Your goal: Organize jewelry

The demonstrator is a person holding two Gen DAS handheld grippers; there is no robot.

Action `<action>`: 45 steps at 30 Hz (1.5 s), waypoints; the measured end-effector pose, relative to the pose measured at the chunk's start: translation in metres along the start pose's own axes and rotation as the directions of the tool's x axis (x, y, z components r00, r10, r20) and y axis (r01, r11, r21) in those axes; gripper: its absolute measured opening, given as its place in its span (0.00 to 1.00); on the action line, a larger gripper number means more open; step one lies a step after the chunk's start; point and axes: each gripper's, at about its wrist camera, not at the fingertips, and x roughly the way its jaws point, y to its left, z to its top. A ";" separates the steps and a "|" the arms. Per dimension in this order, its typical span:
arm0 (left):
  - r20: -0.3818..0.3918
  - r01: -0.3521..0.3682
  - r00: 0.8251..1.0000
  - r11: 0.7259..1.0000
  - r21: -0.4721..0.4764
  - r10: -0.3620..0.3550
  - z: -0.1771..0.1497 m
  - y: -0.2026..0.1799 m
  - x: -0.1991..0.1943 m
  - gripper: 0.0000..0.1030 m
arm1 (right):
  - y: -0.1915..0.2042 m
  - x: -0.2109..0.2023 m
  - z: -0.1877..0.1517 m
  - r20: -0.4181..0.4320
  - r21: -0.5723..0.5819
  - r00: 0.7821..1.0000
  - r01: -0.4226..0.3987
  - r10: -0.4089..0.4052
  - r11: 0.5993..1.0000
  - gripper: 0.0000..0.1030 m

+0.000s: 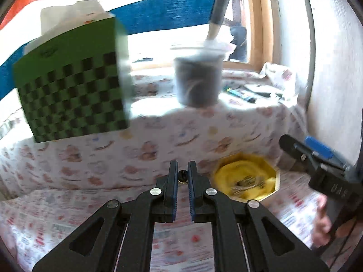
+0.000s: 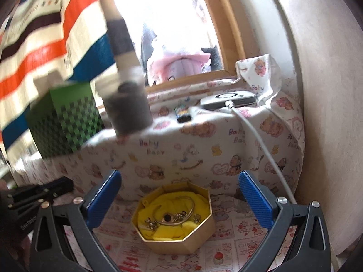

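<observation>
A gold octagonal jewelry box (image 2: 199, 229) lined with yellow cloth sits on the printed cloth, holding a gold bangle (image 2: 177, 221) and several small gold pieces. It also shows, blurred, in the left wrist view (image 1: 246, 178). My left gripper (image 1: 182, 170) is shut on a small dark-and-gold jewelry piece (image 1: 182, 178), held above the cloth to the left of the box. My right gripper (image 2: 179, 195) is open and empty, its blue pads either side of the box, just in front of it. The right gripper also shows at the right edge of the left wrist view (image 1: 317, 165).
A green checkered box (image 1: 72, 95) and a dark cup (image 1: 197, 79) holding a brush stand on a raised ledge behind. A grey device (image 2: 229, 98) with a white cable (image 2: 261, 145) and a lighter (image 2: 182, 114) lie on the ledge. A wall is at the right.
</observation>
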 end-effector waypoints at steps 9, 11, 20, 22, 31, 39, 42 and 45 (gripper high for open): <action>-0.134 0.171 0.972 0.972 -0.160 -0.193 0.019 -0.026 0.051 0.07 | -0.029 -0.009 0.014 0.033 0.108 0.999 0.023 -0.027 0.994 1.00; -0.159 0.207 0.958 0.961 -0.186 -0.237 0.015 -0.032 0.062 0.07 | -0.033 -0.010 0.015 0.036 0.121 0.999 0.034 -0.039 0.992 1.00; -0.192 0.204 0.953 0.963 -0.175 -0.236 0.004 -0.052 0.082 0.16 | -0.046 -0.011 0.017 0.030 0.179 0.998 0.042 -0.048 0.983 1.00; -0.185 0.194 0.957 0.966 -0.169 -0.225 0.006 -0.048 0.079 0.19 | -0.046 -0.010 0.017 0.030 0.178 0.998 0.043 -0.049 0.983 1.00; 0.046 0.031 0.998 0.999 -0.012 -0.031 0.021 -0.024 -0.004 0.53 | -0.027 -0.022 0.021 0.050 0.119 0.998 0.033 -0.039 0.992 1.00; 0.297 -0.160 0.945 0.986 0.056 0.136 0.013 0.011 -0.094 0.93 | 0.005 -0.046 0.033 0.073 0.045 0.997 -0.008 0.004 0.999 1.00; 0.366 -0.207 0.913 0.978 0.032 0.182 0.007 0.026 -0.119 1.00 | 0.016 -0.055 0.035 0.080 0.037 0.997 -0.016 0.013 0.999 1.00; 0.355 -0.161 0.925 0.986 0.037 0.138 0.003 0.040 -0.131 1.00 | 0.029 -0.060 0.036 0.051 0.018 0.999 -0.013 0.012 1.000 1.00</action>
